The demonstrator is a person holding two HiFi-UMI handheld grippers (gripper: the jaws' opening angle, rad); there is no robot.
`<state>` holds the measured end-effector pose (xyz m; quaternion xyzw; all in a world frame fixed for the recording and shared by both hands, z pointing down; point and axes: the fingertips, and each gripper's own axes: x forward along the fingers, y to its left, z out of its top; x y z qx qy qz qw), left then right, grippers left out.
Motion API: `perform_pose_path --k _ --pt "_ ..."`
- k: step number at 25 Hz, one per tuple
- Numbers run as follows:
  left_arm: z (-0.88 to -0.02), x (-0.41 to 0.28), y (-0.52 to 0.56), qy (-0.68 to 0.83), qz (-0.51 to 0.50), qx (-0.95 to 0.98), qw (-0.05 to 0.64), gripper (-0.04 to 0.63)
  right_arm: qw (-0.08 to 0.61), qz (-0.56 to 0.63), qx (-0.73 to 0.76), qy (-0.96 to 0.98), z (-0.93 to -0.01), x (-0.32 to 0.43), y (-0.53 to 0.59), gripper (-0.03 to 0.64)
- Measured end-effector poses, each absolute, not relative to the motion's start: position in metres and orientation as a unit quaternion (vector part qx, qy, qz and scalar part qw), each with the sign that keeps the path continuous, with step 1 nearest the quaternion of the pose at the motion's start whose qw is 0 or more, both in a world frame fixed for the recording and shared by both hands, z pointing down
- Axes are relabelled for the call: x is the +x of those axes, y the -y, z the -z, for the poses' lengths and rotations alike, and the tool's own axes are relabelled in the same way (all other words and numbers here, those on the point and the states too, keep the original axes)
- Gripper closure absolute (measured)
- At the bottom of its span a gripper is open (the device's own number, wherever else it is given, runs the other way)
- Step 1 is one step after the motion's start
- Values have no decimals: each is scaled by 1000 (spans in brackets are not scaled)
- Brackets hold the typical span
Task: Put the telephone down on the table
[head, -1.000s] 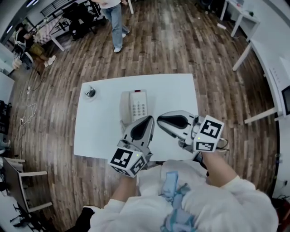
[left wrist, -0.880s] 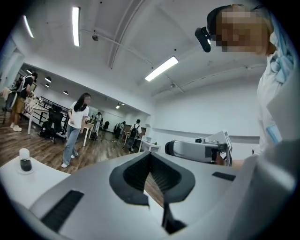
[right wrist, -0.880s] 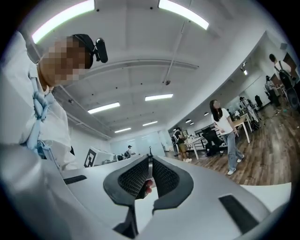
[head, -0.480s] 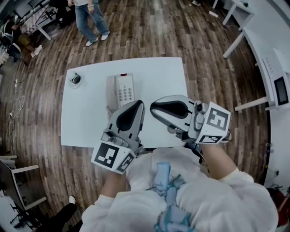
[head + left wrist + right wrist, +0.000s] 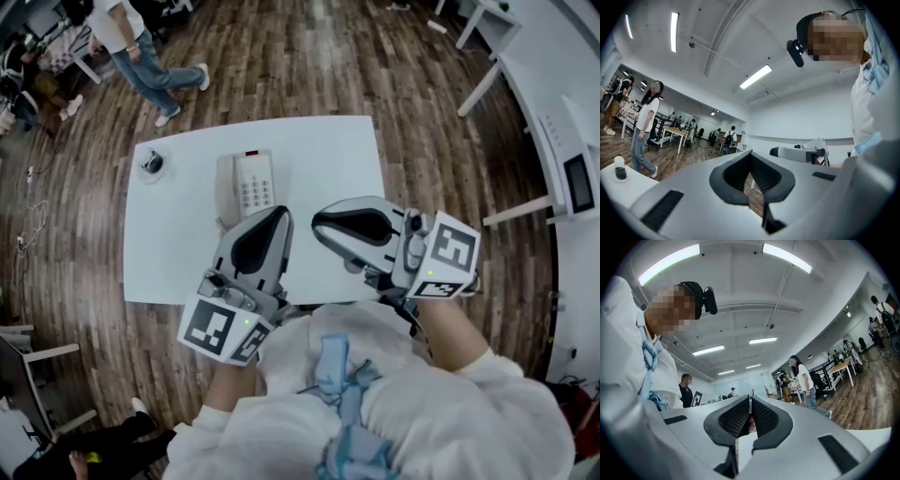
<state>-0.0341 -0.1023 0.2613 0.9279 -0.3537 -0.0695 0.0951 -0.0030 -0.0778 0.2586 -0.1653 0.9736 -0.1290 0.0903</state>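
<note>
The white telephone (image 5: 248, 186) lies flat on the white table (image 5: 319, 159), keypad up, handset along its left side. Neither gripper touches it. My left gripper (image 5: 277, 214) hangs over the table's near edge, just right of and nearer than the phone, shut and empty (image 5: 751, 154). My right gripper (image 5: 319, 220) hovers beside it and points left. Its jaws have just been closing to a thin slit with nothing between them (image 5: 750, 398). Both gripper views look out level across the room, so they do not show the phone.
A small dark round object (image 5: 152, 164) on a saucer stands at the table's far left corner. A person (image 5: 131, 52) walks on the wood floor beyond. White desks (image 5: 553, 112) line the right side. A chair (image 5: 37, 375) is at the lower left.
Both grippers have come up closer to the head camera over the near table edge. The phone has stayed put. The walking person has moved left across the floor.
</note>
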Motion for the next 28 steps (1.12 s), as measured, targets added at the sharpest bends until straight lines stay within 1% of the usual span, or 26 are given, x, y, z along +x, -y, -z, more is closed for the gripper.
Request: perform_pose_path --k 12,19,28 --pt "-260 -31 100 344 72 931 97 595 93 125 -168 -973 -255 -3 78 578" --pt "-258 -24 100 343 71 932 95 595 78 120 -154 -978 -256 -7 75 584" --pt "-256 -29 100 350 71 929 99 595 78 125 -155 -977 -255 -7 75 584"
